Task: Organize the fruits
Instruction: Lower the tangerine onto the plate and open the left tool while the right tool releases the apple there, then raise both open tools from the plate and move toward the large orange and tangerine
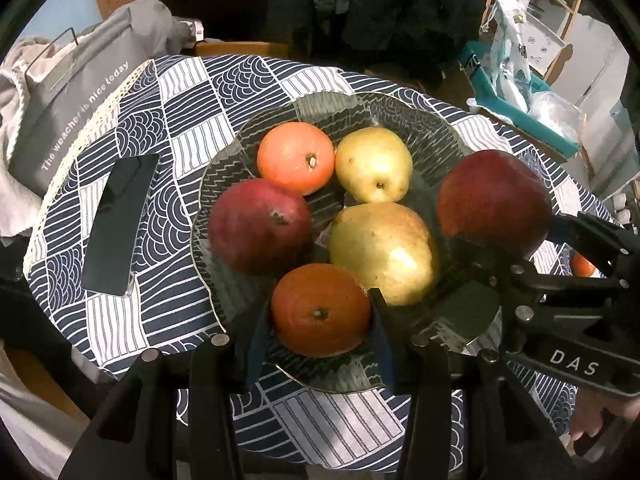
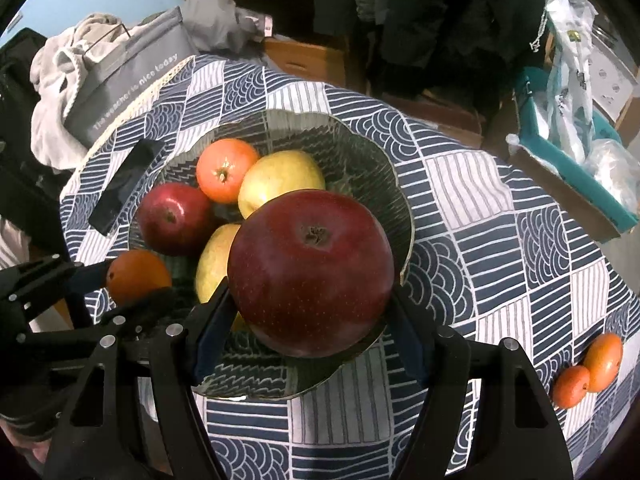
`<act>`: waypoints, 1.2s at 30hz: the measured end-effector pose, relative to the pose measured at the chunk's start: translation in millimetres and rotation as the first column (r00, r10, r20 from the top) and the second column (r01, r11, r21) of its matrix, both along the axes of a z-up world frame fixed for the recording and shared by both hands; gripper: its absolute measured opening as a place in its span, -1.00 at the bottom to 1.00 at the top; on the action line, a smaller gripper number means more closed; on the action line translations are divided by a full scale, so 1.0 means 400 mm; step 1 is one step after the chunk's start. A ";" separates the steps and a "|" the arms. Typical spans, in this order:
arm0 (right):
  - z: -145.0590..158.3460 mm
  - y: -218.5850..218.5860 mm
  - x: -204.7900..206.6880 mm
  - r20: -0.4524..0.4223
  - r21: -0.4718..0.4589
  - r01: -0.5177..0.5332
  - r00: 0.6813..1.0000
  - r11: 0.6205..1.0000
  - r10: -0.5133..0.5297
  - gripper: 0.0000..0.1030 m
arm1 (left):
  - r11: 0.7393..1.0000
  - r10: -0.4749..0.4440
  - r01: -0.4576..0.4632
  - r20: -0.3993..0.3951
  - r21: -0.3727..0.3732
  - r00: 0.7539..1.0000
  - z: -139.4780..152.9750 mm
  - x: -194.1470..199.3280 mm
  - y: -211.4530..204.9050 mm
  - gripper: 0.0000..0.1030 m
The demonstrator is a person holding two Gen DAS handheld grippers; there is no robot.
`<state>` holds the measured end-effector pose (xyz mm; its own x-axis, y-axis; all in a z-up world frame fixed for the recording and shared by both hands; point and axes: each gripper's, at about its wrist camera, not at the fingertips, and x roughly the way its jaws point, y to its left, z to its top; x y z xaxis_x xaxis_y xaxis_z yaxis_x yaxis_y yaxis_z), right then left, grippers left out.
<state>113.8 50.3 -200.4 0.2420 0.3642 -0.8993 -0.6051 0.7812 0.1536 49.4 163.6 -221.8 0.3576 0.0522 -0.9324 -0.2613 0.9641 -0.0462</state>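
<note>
The left tongs pinch an orange between their blue pads, holding it over the near rim of the glass bowl. The right tongs pinch a large red apple, its stem pit facing the camera, above the right half of the bowl; whether either fruit touches the glass cannot be told. In the left wrist view the right tongs enter from the right edge with the apple just beside the nearer pear. Four fruits lie in the bowl: a second orange at the far left, a yellow pear touching it on the right, a smaller red apple at the near left, and a larger yellow pear in the middle, touching the held orange. The bowl stands on the counter, which carries a navy-and-white patterned cloth. A dark phone lies flat on the cloth to the left of the bowl, apart from it. A grey bag with white lettering stands at the far left edge. Two small oranges lie touching each other on the cloth, well apart from the bowl to the right.
</note>
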 end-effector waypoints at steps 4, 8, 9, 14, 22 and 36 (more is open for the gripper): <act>-0.015 0.004 0.001 -0.024 -0.008 -0.001 1.000 1.000 0.001 0.42 | 1.000 0.006 -0.006 -0.023 0.003 1.000 -0.009 0.001 0.001 -0.09; -0.016 0.001 0.005 -0.035 0.005 0.010 0.999 1.000 -0.010 0.43 | 1.000 0.014 -0.014 -0.044 0.004 0.999 -0.018 0.003 0.006 -0.08; -0.015 -0.002 0.009 -0.038 0.009 0.017 0.999 1.000 -0.017 0.43 | 1.000 0.015 -0.015 -0.050 0.004 0.999 -0.020 0.003 0.007 -0.08; 0.009 -0.028 0.027 -0.031 0.053 0.056 0.998 0.997 -0.054 0.43 | 1.000 0.017 -0.016 -0.038 0.025 0.999 -0.009 -0.002 0.005 0.26; 0.073 -0.044 0.031 0.020 0.080 0.070 0.997 0.994 -0.072 0.43 | 0.998 -0.001 0.000 0.017 0.060 1.000 0.044 -0.008 -0.015 0.51; 0.190 -0.107 0.000 0.166 0.045 0.119 0.978 0.992 -0.125 0.43 | 0.995 -0.059 0.047 0.130 0.091 0.990 0.158 -0.019 -0.081 0.51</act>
